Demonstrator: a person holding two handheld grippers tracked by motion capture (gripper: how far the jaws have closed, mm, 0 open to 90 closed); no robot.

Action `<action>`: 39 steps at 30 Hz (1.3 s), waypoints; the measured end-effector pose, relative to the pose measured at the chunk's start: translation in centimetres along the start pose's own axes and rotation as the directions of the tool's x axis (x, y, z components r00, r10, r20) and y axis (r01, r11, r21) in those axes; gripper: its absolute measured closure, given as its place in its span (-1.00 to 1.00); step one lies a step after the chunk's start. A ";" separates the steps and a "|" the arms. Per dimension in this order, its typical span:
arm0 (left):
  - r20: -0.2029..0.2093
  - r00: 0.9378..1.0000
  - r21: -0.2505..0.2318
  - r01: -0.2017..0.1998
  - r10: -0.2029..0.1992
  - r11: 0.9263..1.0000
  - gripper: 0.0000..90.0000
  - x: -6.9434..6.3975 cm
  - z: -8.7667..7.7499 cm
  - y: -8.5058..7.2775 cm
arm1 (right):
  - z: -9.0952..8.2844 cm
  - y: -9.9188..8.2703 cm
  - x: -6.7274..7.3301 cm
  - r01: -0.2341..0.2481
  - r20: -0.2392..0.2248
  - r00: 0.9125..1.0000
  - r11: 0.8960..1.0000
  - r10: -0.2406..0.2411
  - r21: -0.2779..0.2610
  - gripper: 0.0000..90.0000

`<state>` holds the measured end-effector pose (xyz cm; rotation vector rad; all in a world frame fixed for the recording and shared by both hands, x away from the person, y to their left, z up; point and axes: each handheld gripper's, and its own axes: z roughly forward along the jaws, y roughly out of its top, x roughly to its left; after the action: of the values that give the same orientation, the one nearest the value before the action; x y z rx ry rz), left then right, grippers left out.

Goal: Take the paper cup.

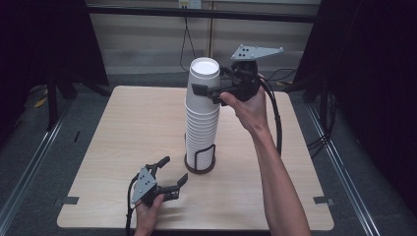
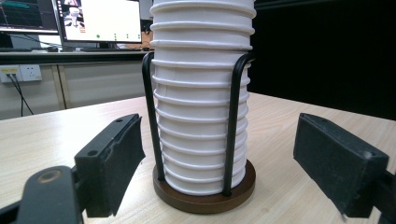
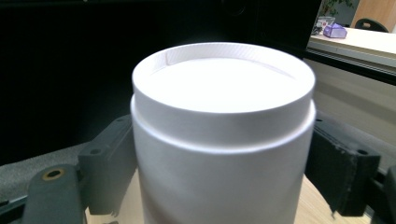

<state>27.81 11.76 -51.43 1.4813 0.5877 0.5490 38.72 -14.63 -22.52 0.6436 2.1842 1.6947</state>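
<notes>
A tall stack of upside-down white paper cups [image 1: 201, 128] stands in a holder with a dark round base [image 1: 200, 168] and black wire loops [image 2: 233, 121]. My right gripper [image 1: 209, 87] reaches in from the right at the top of the stack. Its jaws are shut on the sides of the top cup [image 1: 204, 73], whose flat bottom [image 3: 224, 84] faces up between the pads [image 3: 338, 172]. Low at the front left, my left gripper [image 1: 174, 169] rests on the table. It stands open and points at the holder base [image 2: 205, 198], touching nothing.
The light wooden table [image 1: 133, 128] has bare room left and right of the stack. Dark curtains and metal rails flank it. Monitors [image 2: 100, 21] and a wall socket [image 2: 21, 72] lie beyond the far edge in the left gripper view. A cable [image 1: 273, 113] trails from the right gripper.
</notes>
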 end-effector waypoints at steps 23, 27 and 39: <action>0.000 1.000 -0.001 0.000 0.000 1.000 -0.65 0.0 0.0 0.0 | -0.1 0.3 -0.2 -0.012 -0.033 0.999 0.999 0.011 -0.031 -0.53; 0.000 1.000 0.000 0.000 0.000 1.000 -0.65 0.0 0.0 0.0 | -0.2 0.5 -0.2 -0.015 -0.034 0.999 0.999 0.013 -0.051 -0.53; 0.001 1.000 0.000 -0.001 0.001 1.000 -0.65 0.0 0.0 0.0 | -0.8 0.9 -0.3 -0.019 -0.026 1.000 0.994 0.016 -0.105 -0.52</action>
<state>27.81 11.77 -51.43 1.4816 0.5868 0.5489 38.73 -15.25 -21.48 0.6191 2.0953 1.8222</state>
